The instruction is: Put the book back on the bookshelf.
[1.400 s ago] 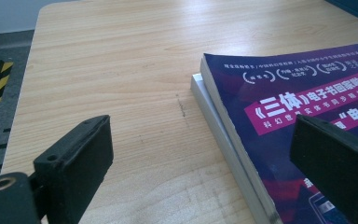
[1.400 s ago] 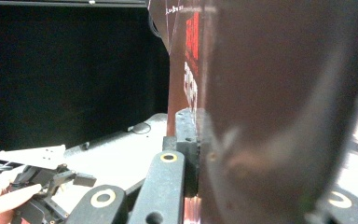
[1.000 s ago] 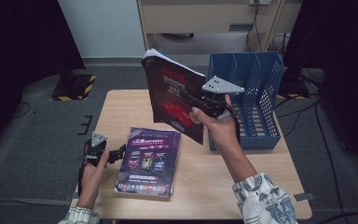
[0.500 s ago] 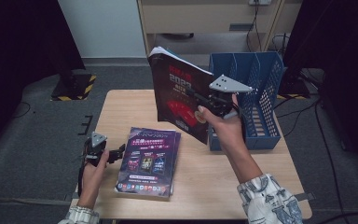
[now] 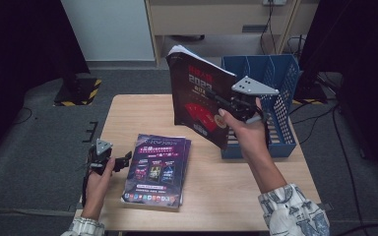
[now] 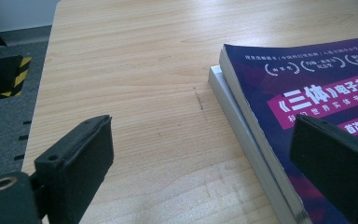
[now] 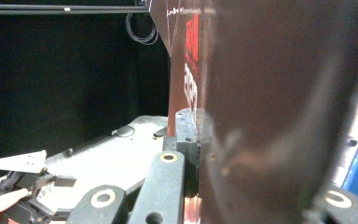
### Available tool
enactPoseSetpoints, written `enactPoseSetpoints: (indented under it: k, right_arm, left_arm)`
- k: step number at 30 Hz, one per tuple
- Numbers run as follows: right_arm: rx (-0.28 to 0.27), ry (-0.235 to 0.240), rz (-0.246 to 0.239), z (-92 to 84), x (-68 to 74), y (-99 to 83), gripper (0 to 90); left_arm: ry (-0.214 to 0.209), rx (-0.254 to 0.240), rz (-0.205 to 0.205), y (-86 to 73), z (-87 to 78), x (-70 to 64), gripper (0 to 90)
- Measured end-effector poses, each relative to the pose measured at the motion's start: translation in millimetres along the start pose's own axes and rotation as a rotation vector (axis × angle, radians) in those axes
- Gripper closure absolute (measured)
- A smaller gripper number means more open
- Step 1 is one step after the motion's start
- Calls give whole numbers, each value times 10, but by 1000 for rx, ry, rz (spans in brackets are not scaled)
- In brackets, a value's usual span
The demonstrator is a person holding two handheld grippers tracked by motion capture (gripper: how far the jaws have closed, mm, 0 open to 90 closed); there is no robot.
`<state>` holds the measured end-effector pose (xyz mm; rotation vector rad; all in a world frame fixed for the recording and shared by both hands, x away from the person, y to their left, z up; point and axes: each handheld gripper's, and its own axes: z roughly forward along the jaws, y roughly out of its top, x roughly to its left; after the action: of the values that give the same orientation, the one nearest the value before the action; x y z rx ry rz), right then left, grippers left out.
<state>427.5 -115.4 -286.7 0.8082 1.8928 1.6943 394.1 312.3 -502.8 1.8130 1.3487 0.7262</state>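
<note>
Location: office-type recording room.

I work at a small wooden worktop (image 5: 128, 118) standing on grey carpet (image 5: 34, 147). Beyond it sit a light wood cabinet (image 5: 216, 19) and a white wall panel (image 5: 106, 29), with black curtains (image 5: 15, 49) at both sides. Cables (image 5: 275, 19) trail by the cabinet. A blue file rack (image 5: 283, 98) and yellow-black hazard tape (image 5: 93, 91) complete the setting.

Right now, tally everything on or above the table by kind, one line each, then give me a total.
Books: 3, one dark book with red print held upright in the right gripper, plus a purple-covered book lying flat on a second book.
Blue file racks: 1.
Grippers: 2, counting the left gripper, jaws open beside the stack.
Total: 6.
</note>
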Motion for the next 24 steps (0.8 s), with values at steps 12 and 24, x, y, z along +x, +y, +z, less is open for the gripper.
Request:
enactPoseSetpoints:
  k: [12, 24]
  right_arm:
    - [-6, -30, 17, -138, -137, -9, 867]
    - [-2, -69, 19, -312, -275, -3, 866]
  left_arm:
    - [10, 12, 7, -8, 5, 9, 61]
    - [-10, 32, 14, -22, 14, 26, 57]
